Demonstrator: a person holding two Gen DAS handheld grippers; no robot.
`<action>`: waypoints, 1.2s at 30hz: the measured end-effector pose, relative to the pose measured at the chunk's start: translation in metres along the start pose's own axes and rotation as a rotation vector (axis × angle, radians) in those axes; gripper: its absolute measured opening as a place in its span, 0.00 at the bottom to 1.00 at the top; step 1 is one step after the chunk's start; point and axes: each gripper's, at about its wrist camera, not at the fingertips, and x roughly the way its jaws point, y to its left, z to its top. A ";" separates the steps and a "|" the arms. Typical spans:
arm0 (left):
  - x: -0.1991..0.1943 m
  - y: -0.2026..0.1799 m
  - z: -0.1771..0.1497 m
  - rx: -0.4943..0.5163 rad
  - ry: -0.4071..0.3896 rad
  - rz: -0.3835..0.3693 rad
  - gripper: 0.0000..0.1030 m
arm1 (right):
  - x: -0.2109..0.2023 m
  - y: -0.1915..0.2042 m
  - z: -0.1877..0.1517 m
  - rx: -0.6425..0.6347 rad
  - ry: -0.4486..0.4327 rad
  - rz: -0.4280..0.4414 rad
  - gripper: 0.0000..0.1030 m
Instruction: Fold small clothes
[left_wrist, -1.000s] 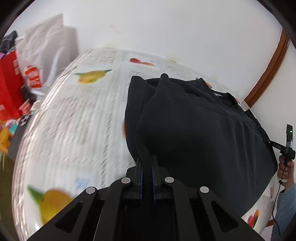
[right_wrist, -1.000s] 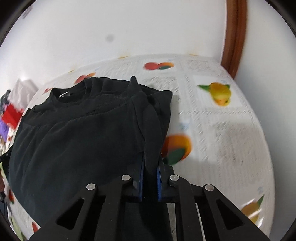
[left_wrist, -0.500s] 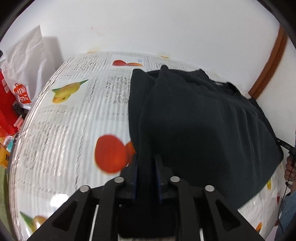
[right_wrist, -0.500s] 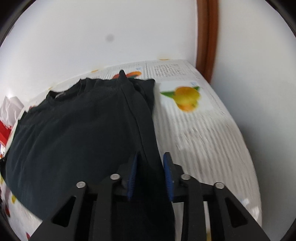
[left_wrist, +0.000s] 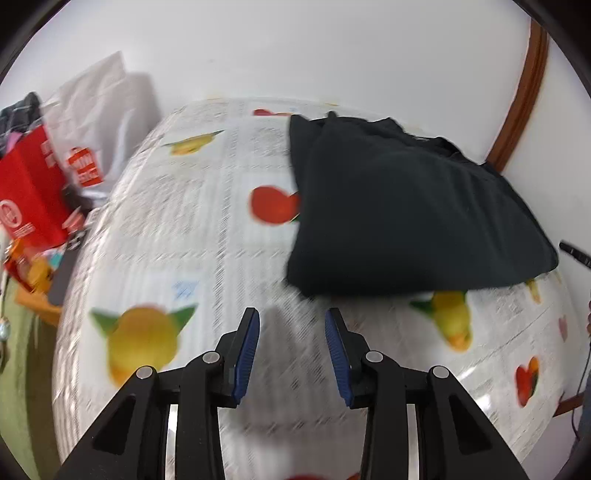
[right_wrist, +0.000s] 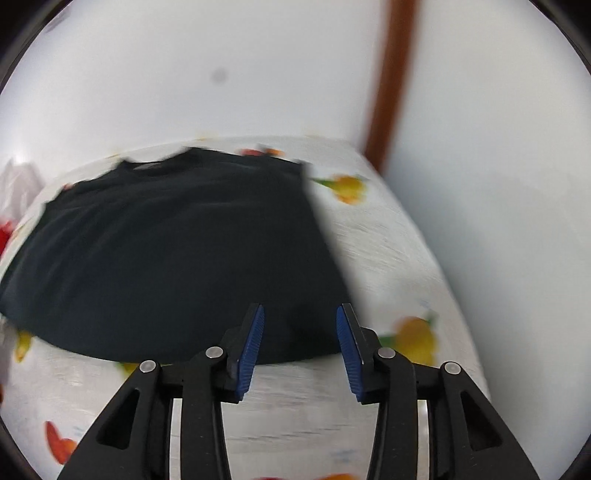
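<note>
Lying flat: dark soft garment (left_wrist: 406, 206); claws (left_wrist: 291, 339) (right_wrist: 300, 338) spread.

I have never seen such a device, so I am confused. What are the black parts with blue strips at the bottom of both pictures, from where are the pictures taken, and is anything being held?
There is no robot here. A person holds one hand tool in each hand, and each tool carries a camera that looks forward along its two fingers. One picture comes from the left gripper, the other from the right gripper. The blue strips are the pads on the fingers.

Both grippers are open and hold nothing. Ahead of them a black garment lies folded on a tablecloth printed with text and fruit. Off the table's left side stand a red bag and a white bag. Both pictures are somewhat blurred.
</note>
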 end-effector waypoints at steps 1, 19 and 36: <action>-0.002 0.004 -0.005 -0.010 0.002 0.009 0.34 | -0.001 0.020 0.004 -0.022 -0.017 0.015 0.50; -0.032 0.050 -0.050 -0.061 -0.046 0.108 0.54 | -0.014 0.366 -0.037 -0.602 -0.073 0.323 0.55; -0.031 0.051 -0.056 -0.093 -0.063 0.075 0.59 | 0.004 0.443 -0.031 -0.728 -0.147 0.224 0.16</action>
